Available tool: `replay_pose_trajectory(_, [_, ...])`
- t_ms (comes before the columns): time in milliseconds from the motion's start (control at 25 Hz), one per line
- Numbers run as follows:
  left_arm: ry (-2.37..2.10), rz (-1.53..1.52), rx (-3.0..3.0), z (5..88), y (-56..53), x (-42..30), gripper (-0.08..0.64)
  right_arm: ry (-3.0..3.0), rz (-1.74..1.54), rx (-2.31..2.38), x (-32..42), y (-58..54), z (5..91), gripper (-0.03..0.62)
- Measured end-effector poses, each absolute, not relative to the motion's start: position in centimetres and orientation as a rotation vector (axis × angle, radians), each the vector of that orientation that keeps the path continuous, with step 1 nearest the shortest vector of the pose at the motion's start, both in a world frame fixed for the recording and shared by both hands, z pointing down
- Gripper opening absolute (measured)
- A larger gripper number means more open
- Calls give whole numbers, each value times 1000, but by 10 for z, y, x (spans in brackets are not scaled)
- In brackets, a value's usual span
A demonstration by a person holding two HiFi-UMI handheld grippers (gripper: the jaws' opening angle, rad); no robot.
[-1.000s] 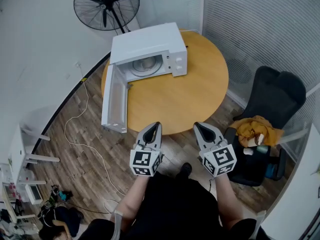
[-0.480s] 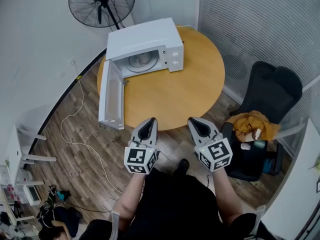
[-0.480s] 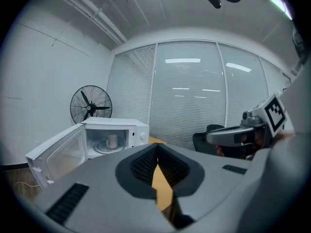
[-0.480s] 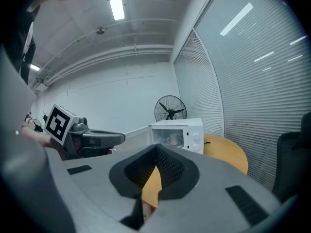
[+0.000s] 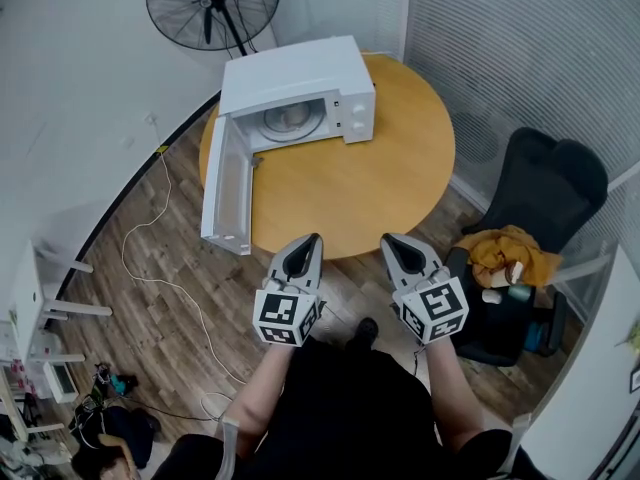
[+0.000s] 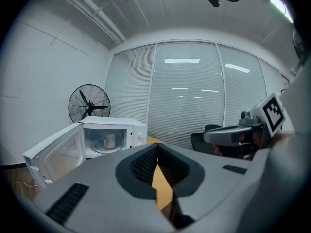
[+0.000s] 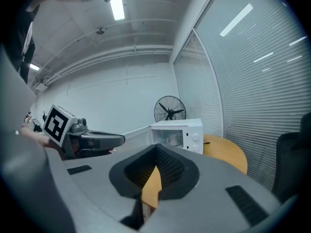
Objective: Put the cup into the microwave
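Note:
A white microwave [image 5: 300, 88] stands at the far left of a round wooden table [image 5: 380, 183], its door [image 5: 226, 193] swung wide open. A white cup [image 6: 110, 141] stands upright on the turntable inside; the right gripper view also shows the cup [image 7: 173, 140] there. Both grippers hang side by side off the table's near edge, well short of the microwave. My left gripper [image 5: 307, 242] is shut with nothing in it. My right gripper [image 5: 392, 241] is shut and empty too.
A black standing fan [image 5: 211, 8] is behind the microwave. A black office chair [image 5: 535, 198] with orange cloth [image 5: 508, 253] and small items sits right of the table. White cables [image 5: 160, 258] trail over the wooden floor on the left. Blinds cover the glass wall.
The view has shifted slightly; both grippers stay shut in the same spot by the table's near edge. The cup and the open door have not moved.

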State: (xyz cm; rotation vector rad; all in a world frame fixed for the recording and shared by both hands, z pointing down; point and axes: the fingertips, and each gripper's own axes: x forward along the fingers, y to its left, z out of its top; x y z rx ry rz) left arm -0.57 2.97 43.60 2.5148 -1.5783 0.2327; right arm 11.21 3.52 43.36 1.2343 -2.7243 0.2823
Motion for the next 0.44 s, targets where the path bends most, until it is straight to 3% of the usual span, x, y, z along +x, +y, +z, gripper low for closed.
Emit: replay_pose_trajectory(440, [-1586,224,2515,433,26,-4,-3,-2721,275,1229,114,33,434,9])
